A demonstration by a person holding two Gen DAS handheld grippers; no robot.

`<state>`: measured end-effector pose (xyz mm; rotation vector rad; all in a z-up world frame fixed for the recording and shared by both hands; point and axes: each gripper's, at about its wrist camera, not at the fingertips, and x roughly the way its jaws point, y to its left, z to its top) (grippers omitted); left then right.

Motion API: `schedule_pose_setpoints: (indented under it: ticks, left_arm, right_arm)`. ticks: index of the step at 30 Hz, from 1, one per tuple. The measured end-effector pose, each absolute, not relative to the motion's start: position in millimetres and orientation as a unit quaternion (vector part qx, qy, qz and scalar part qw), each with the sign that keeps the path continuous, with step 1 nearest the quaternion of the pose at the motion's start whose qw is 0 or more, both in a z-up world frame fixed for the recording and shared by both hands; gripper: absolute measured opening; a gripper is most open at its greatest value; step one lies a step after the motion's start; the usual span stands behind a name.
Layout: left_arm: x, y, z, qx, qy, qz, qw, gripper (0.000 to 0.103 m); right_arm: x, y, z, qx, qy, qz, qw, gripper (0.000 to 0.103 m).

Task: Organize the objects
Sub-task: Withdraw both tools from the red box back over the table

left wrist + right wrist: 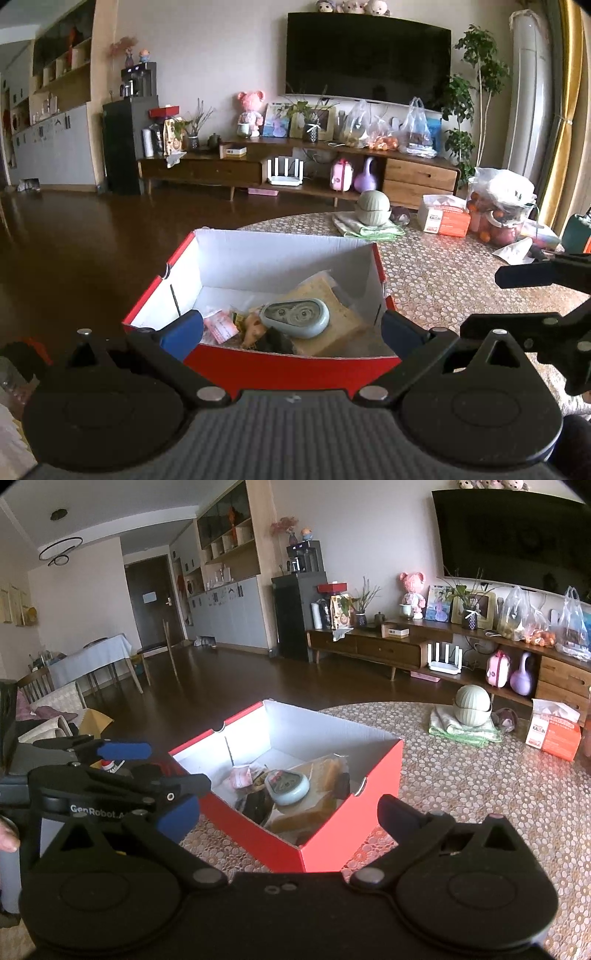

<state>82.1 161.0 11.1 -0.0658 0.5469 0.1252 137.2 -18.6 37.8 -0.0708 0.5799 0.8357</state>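
Note:
An open red box [288, 363] with a white inside stands on the patterned table, also seen in the right wrist view as the red box [340, 838]. In it lie a grey-green correction tape roller [295, 317] [286, 788], a tan wrapped block [334, 310] [327, 775], a pink packet [221, 328] [240, 777] and small dark items. My left gripper [291, 332] stands open at the box's near wall, holding nothing. My right gripper [288, 816] is open and empty, over the box's near corner. Each gripper shows in the other's view: the right gripper [498, 299], the left gripper [159, 768].
Farther back on the table [443, 280] sit a green round pot [373, 212] on a folded cloth, an orange tissue box [443, 219] and bags of fruit [498, 214]. Dark wood floor lies left of the box. A hand [7, 836] shows at the left edge.

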Motion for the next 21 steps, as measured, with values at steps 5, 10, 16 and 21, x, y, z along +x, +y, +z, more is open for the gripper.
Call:
schedule_pose_setpoints:
  ticks: [5,10,16,21]
  left_arm:
    - [85,161,11,-0.038,0.277,0.065,0.958,0.103]
    - [87,158,10,-0.030,0.277,0.070,0.958,0.103]
    - [86,153,9,-0.019,0.278,0.079,0.957,0.103]
    - [85,150,9,-0.016,0.278,0.077,0.957,0.103]
  right_arm:
    - [137,-19,37,-0.032,0.278,0.397,0.874,0.103]
    - [137,-21,34,-0.028,0.282,0.393,0.875,0.103]
    - [135,-24,31,-0.025,0.285,0.391,0.875,0.103]
    - [137,-29,29,-0.021,0.287,0.389,0.875,0.103]
